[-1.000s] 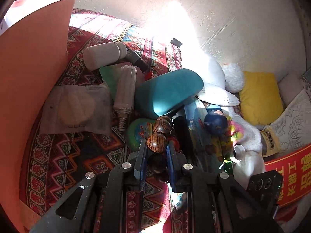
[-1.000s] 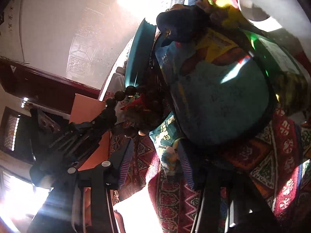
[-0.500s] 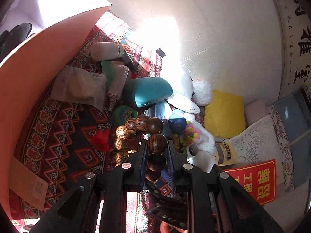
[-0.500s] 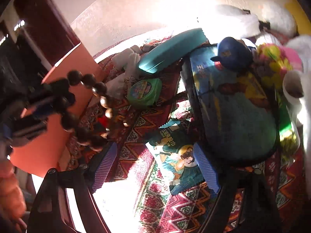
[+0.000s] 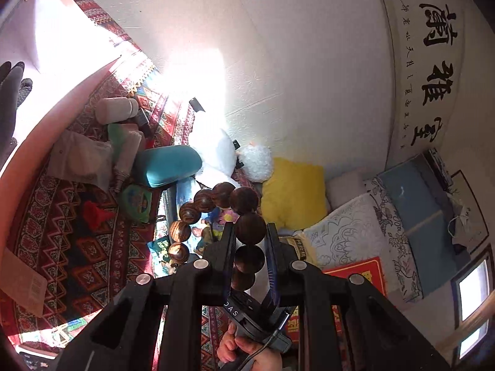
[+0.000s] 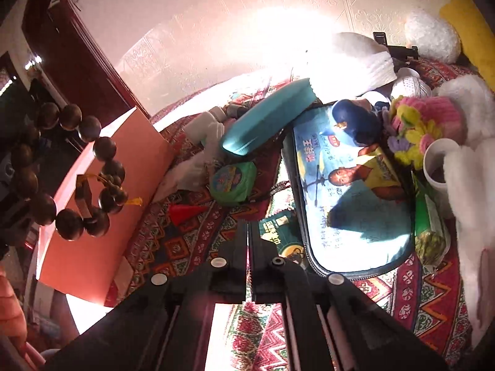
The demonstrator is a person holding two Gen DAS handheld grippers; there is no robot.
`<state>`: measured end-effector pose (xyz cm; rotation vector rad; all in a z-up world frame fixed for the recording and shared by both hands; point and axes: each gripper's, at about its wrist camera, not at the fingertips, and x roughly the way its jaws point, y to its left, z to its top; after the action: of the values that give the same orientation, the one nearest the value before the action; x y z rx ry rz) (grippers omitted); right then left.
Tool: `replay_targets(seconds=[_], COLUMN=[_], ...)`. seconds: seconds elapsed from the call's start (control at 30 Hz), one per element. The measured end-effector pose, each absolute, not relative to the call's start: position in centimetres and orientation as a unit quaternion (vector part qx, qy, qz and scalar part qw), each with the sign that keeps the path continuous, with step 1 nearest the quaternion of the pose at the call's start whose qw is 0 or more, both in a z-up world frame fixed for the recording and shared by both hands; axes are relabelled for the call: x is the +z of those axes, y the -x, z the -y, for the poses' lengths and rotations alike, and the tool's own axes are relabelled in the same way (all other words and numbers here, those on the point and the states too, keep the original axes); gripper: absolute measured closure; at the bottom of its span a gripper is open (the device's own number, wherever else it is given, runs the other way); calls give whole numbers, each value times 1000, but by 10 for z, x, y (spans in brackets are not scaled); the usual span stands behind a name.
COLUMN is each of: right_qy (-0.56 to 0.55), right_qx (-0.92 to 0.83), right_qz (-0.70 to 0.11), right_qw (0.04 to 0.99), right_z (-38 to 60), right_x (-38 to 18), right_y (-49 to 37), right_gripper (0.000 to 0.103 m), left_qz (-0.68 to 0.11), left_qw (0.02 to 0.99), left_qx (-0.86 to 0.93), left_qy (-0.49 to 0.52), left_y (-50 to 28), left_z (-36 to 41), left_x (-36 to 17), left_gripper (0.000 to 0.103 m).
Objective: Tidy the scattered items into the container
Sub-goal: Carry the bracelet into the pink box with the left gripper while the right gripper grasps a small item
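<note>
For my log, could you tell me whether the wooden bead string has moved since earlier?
Yes: the bead string, gripped by the left tool, rose off the patterned rug.

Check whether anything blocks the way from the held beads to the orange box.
Nothing visible does. The left gripper holds the bead string in the air, right beside the orange box; only open air shows between them. The right gripper is shut, empty.
</note>
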<state>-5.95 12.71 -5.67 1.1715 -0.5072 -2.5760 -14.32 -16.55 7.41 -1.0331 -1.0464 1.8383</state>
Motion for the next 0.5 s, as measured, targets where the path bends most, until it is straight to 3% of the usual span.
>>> replay_targets(seconds=[0.23,0.3,0.37,0.5], right_qy=[-412,-421,-435,-464], right_qx=[-888,-893,-889,-878], right_qz=[139,104,90,74], right_qw=[152,119,107,93], right_z=[-96,-89,-86,-77], right_x=[-47,-56,-70,-94], right_y=[58,59,65,78], right_gripper=[103,87,61,61], left_qz=[437,443,452,467], left_qw=[392,386,377,342], left_qx=[721,725,730,752], left_qy=[368,360,348,315], left_y=[133,135,137,139], left_z=[210,228,251,306], left_x=[101,106,113,120], left_gripper=[88,88,88,88])
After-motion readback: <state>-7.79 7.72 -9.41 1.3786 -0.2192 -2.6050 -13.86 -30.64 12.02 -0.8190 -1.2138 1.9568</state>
